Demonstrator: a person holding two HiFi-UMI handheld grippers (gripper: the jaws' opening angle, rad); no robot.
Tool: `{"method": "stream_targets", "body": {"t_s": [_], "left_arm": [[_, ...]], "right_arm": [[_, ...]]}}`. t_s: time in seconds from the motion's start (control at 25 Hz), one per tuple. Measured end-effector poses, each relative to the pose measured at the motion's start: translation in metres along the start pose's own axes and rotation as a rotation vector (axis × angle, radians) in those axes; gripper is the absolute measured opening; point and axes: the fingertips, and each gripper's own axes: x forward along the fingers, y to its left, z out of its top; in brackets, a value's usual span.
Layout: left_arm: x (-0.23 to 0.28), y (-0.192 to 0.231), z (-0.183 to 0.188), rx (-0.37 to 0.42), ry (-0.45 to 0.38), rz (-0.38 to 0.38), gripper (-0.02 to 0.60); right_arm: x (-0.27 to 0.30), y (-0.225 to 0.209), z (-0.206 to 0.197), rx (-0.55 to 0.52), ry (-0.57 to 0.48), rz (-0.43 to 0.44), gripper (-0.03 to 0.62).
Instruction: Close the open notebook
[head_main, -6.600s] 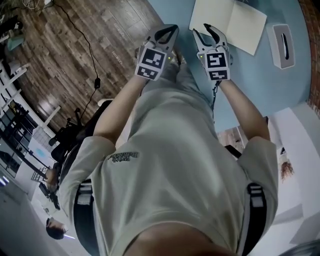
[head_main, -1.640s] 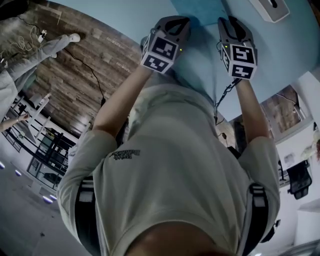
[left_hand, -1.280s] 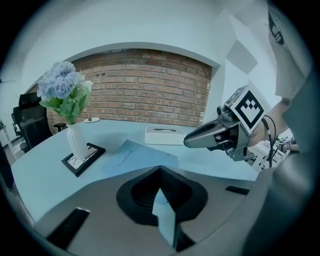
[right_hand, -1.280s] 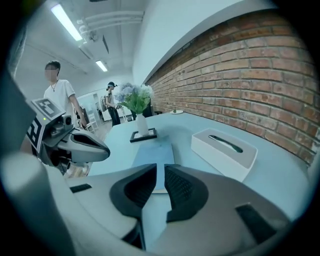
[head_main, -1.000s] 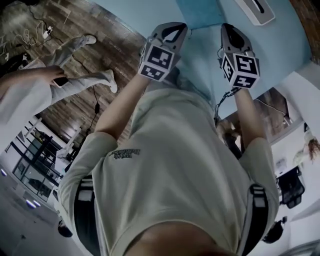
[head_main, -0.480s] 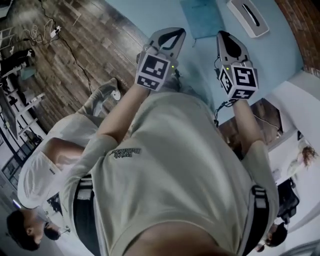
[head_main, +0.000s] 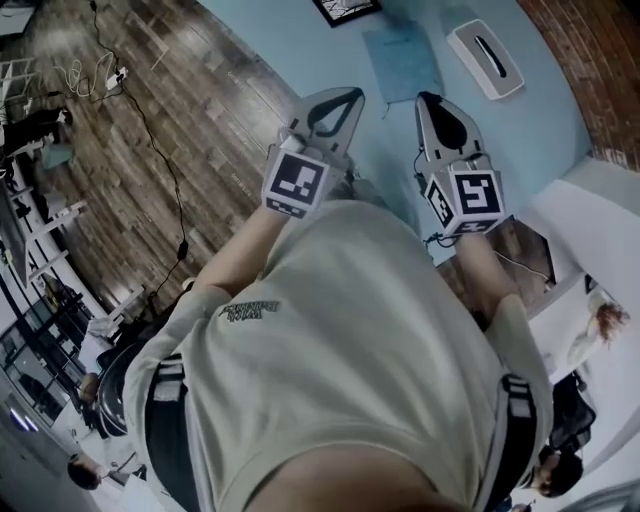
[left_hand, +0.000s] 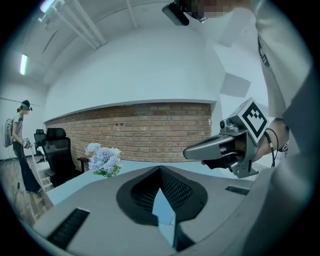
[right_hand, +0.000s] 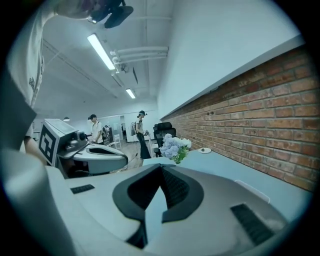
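Both grippers were held in the air before the person's chest, clear of the table (head_main: 310, 45). The left gripper (head_main: 345, 97) had its fingers drawn together on nothing. The right gripper (head_main: 430, 103) was the same, tips meeting and empty. The notebook (head_main: 403, 60) lay flat on the table beyond them, blue cover uppermost, and was judged closed.

Risks noted: nothing pressed on the cover, so a springy spine could let it lift. The grippers hung near one another, and a careless swing could knock them together.

A tissue box (head_main: 484, 58) lay near the notebook's right and a picture frame (head_main: 345, 8) off its far left corner, crowding any return. Flowers (right_hand: 174, 147) stood further along the table. A cable (head_main: 148, 120) trailed across the wood floor.
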Motion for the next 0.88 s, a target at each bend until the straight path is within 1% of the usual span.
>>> {"method": "stream_targets", "body": {"t_s": [0.2, 0.4, 0.52, 0.8, 0.88], "left_arm": [[-0.011, -0.005, 0.002, 0.006, -0.041, -0.018, 0.014], [-0.018, -0.002, 0.004, 0.000, -0.051, -0.005, 0.014], [-0.020, -0.003, 0.005, 0.003, -0.067, -0.008, 0.014], [-0.020, -0.002, 0.007, -0.002, -0.070, -0.013, 0.014], [-0.019, -0.002, 0.007, 0.002, -0.064, -0.017, 0.014]], "right_arm": [[-0.007, 0.011, 0.001, 0.014, -0.014, 0.008, 0.003], [-0.008, 0.009, -0.005, 0.026, -0.020, -0.029, 0.003], [-0.013, 0.010, -0.004, 0.028, -0.048, -0.036, 0.003], [-0.021, 0.013, 0.011, -0.038, -0.140, -0.097, 0.002], [-0.021, 0.013, 0.014, -0.053, -0.148, -0.105, 0.003]]}}
